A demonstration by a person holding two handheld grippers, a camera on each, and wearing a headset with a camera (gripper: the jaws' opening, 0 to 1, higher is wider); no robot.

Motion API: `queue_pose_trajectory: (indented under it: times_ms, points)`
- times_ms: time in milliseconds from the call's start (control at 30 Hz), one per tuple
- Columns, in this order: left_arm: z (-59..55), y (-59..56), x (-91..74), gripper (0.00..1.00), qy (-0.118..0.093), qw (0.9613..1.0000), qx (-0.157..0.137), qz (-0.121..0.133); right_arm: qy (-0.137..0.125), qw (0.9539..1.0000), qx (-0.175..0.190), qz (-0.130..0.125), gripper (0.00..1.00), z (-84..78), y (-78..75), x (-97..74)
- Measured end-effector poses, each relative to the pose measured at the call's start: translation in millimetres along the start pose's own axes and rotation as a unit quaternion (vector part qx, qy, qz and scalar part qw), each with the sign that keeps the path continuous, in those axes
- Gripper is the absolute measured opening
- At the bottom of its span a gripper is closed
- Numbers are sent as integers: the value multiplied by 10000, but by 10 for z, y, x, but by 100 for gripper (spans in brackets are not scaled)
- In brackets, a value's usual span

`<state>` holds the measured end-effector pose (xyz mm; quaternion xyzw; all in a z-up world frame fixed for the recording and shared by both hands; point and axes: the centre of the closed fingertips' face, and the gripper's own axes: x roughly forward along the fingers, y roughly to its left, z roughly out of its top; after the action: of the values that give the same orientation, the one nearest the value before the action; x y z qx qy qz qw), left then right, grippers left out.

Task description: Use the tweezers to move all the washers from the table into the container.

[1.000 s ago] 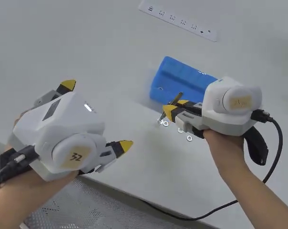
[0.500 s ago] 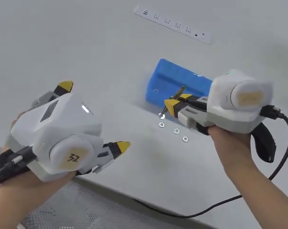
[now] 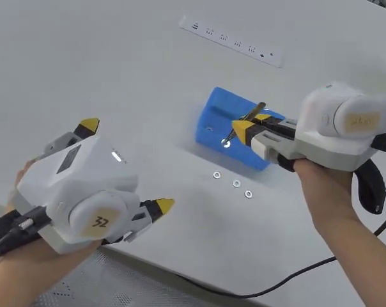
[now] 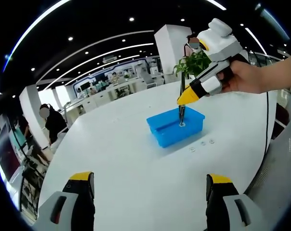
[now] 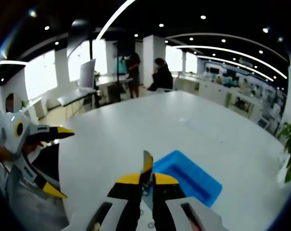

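One tool held | right gripper (image 3: 244, 131) jaws clamped on tweezers (image 4: 182, 114) | left gripper (image 3: 127, 165) jaws wide apart

- We read the table (image 3: 116, 70) as a smooth white top with a soft sheen.
- The container (image 3: 209, 128) looks to us like glossy blue plastic.
- The washers (image 3: 236, 183) and the tweezers (image 3: 255, 110) glint as bare metal.
- We see matt white plastic shells on the left gripper (image 3: 127, 165) and right gripper (image 3: 241, 131), with smooth yellow tips.
- The cable (image 3: 244, 295) is dull black.

Container (image 3: 217, 114): blue, rectangular, open-topped. Tweezers (image 3: 243, 125): slanted, tips down over the container. Washers (image 3: 236, 183): three, flat, in a row just beside the container.
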<state>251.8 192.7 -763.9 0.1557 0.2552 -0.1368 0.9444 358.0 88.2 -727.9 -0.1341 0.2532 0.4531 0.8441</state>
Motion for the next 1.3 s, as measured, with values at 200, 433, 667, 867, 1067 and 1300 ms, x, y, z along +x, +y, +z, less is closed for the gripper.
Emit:
queue_pose_trajectory:
  times_ms: [200,433,667,867,1067,1300]
  points:
    - [-9,3,4,99,25,10000,2,5,-38,10000,-53,-43,4,55,-51,25]
    - [-17,-4,7,98,51,10000,48,0,-96,9998,-74,-144,4,110,-150,140]
    - [-25,5,10,98,72,10000,21,11,18,9995,-188,-242,4,50,-248,293]
    - [-35,5,12,98,96,10000,14,12,162,9992,-307,-207,4,-47,-261,402]
    - [-33,6,11,97,103,9999,13,15,257,9990,-273,-254,4,-122,-342,505]
    - [-41,1,14,97,127,9999,22,10,324,9992,-66,-230,4,-197,-416,649]
